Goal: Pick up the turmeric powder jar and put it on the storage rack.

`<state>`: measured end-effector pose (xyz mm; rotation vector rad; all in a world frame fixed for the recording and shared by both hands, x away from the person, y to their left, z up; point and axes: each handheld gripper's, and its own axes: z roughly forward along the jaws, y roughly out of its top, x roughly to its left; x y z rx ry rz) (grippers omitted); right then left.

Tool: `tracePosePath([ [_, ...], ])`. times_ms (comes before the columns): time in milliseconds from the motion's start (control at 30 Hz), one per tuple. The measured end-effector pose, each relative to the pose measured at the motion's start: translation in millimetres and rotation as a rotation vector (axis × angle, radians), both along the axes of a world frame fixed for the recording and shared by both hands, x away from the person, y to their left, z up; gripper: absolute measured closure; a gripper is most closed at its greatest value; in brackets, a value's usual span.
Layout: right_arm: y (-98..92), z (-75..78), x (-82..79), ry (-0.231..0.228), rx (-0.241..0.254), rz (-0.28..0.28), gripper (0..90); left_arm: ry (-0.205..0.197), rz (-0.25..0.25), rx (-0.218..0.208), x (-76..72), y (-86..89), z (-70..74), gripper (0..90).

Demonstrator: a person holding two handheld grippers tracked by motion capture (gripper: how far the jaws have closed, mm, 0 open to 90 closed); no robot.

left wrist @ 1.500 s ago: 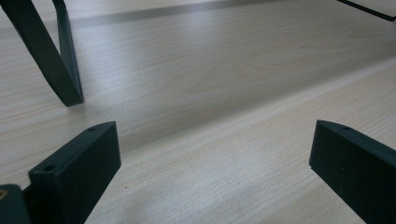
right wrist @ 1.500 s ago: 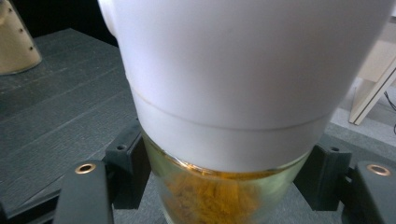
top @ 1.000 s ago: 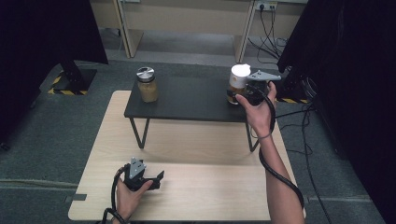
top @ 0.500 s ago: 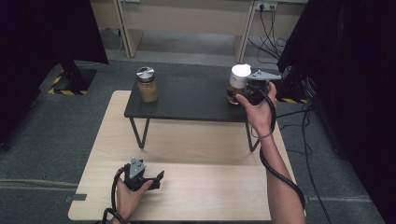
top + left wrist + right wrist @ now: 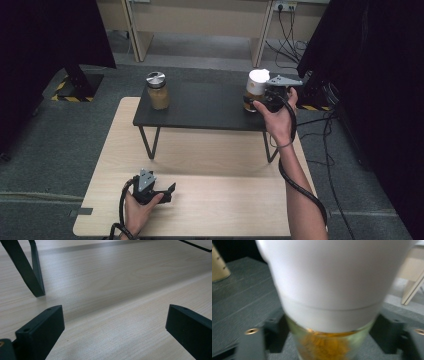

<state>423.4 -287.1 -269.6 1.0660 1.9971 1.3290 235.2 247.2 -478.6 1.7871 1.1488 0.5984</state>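
A glass jar with a tall white lid (image 5: 256,89) and yellow-orange contents stands at the right end of the low black table (image 5: 205,106). My right gripper (image 5: 255,103) reaches it from the right, with the jar (image 5: 329,290) between its jaws. The jaws have just been opening and stand a little clear of the glass on both sides. My left gripper (image 5: 170,192) rests on the light wooden table (image 5: 215,205) near its front left. Its jaws are open, with bare wood between them (image 5: 115,325).
A second jar with a metal lid (image 5: 157,91) stands at the left end of the black table and shows at the edge of the right gripper view (image 5: 218,267). A black table leg (image 5: 35,277) stands ahead of the left gripper. Cables trail on the floor at right.
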Motion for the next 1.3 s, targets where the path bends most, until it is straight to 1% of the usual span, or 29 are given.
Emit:
tracePosePath([
  [67, 1.6, -2.1, -3.9, -0.013, 0.014, -0.025, 14.3, 0.000, 0.001, -0.001, 0.0, 0.1, -0.1, 1.2],
  [100, 1.6, -2.1, -3.9, -0.013, 0.014, -0.025, 14.3, 0.000, 0.001, -0.001, -0.1, 0.1, -0.1, 1.2],
  [133, 3.4, -2.5, -6.8, -0.016, 0.016, -0.044, 10.0, 0.000, 0.001, -0.003, -0.1, 0.1, -0.1, 1.2],
  [167, 4.1, -2.5, -9.2, -0.021, 0.015, -0.053, 9.0, 0.001, 0.001, -0.002, 0.0, 0.1, -0.1, 1.2],
  [200, 4.1, -2.5, -9.2, -0.021, 0.015, -0.053, 9.0, 0.001, 0.001, -0.002, 0.0, 0.1, -0.1, 1.2],
  [333, 2.0, -0.2, -20.8, -0.036, 0.022, -0.058, 8.6, 0.000, 0.003, -0.003, -0.3, 0.1, -0.2, 1.2],
  [367, 2.0, -0.2, -20.8, -0.036, 0.022, -0.058, 8.6, 0.000, 0.003, -0.003, -0.3, 0.1, -0.2, 1.2],
  [400, 0.4, 1.2, -27.2, -0.041, 0.030, -0.061, 8.6, -0.001, 0.004, -0.004, -0.4, 0.1, -0.3, 1.2],
  [600, -5.3, 5.8, -50.2, -0.069, 0.047, -0.064, 8.5, -0.004, 0.012, -0.012, -1.5, 0.7, -1.1, 1.2],
  [667, -7.6, 8.1, -58.5, -0.078, 0.048, -0.061, 8.5, -0.005, 0.012, -0.013, -1.6, 1.1, -1.2, 1.2],
  [700, -9.3, 9.6, -65.1, -0.086, 0.049, -0.059, 8.4, -0.005, 0.012, -0.013, -1.6, 1.1, -1.2, 1.2],
  [733, -10.0, 10.3, -68.6, -0.092, 0.049, -0.058, 8.5, -0.005, 0.014, -0.010, -1.7, 1.0, -1.0, 1.2],
  [767, -10.0, 10.3, -68.6, -0.092, 0.049, -0.058, 8.5, -0.005, 0.014, -0.010, -1.7, 1.0, -1.0, 1.2],
  [900, -14.7, 15.0, -89.7, -0.121, 0.047, -0.058, 8.4, -0.007, 0.017, -0.008, -2.0, 0.7, -1.0, 1.2],
  [933, -14.7, 15.0, -89.7, -0.121, 0.047, -0.058, 8.4, -0.007, 0.017, -0.008, -2.0, 0.7, -1.0, 1.2],
  [1033, -18.7, 17.5, -103.0, -0.130, 0.049, -0.054, 8.5, -0.009, 0.023, -0.009, -2.0, 0.6, -1.3, 1.2],
  [1200, -23.8, 18.9, -118.7, -0.146, 0.052, -0.057, 8.5, -0.011, 0.026, -0.010, -2.2, 1.0, -1.6, 1.2],
  [1300, -27.2, 19.8, -124.9, -0.149, 0.058, -0.055, 8.5, -0.011, 0.028, -0.009, -1.4, 1.5, -1.6, 1.2],
])
